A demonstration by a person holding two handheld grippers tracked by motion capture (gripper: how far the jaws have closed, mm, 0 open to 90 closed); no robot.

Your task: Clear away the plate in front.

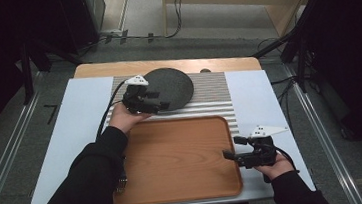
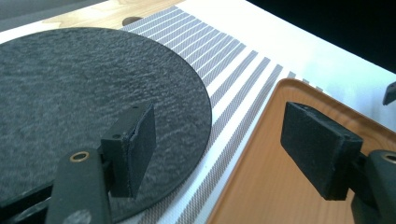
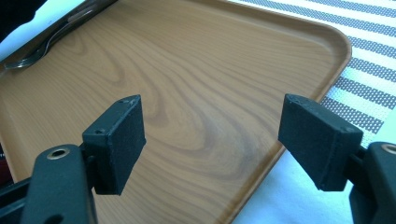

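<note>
- High view: left tool (image 1: 161, 100) held over the near edge of the round dark slate plate (image 1: 175, 85), jaws pointing right, spread, nothing between them.
- Slate plate lies flat on the striped placemat (image 1: 213, 91) at the far middle of the surface (image 1: 81, 104), just beyond the wooden tray (image 1: 179, 160).
- Tray sits at the near middle of the surface, its far edge overlapping the placemat, close to the plate but apart from it.
- Right tool (image 1: 232, 147) hovers at the tray's right rim, jaws pointing left over the tray, spread, holding nothing.
- A fork (image 1: 121, 180) lies by the tray's left edge, partly hidden by the person's black sleeve (image 1: 93, 175).
- Left gripper view: left tool (image 2: 217, 144) wide apart; left pad over the slate plate (image 2: 88, 88), right pad over the tray (image 2: 261, 182) corner. Nothing pinched. Can't tell whether the left pad touches the plate.
- Placemat (image 2: 233, 88) stripes run between the plate edge and the tray rim; white surface (image 2: 308, 51) beyond.
- Right gripper view: right tool (image 3: 210, 140) spread wide over the tray (image 3: 187, 93), nothing between the pads, tray bare under them.
- Fork (image 3: 42, 46) at the tray's far side in this view, top left, blurred.
- Placemat (image 3: 369, 70) past the tray's rounded corner at the right; white surface (image 3: 285, 196) below the rim.
</note>
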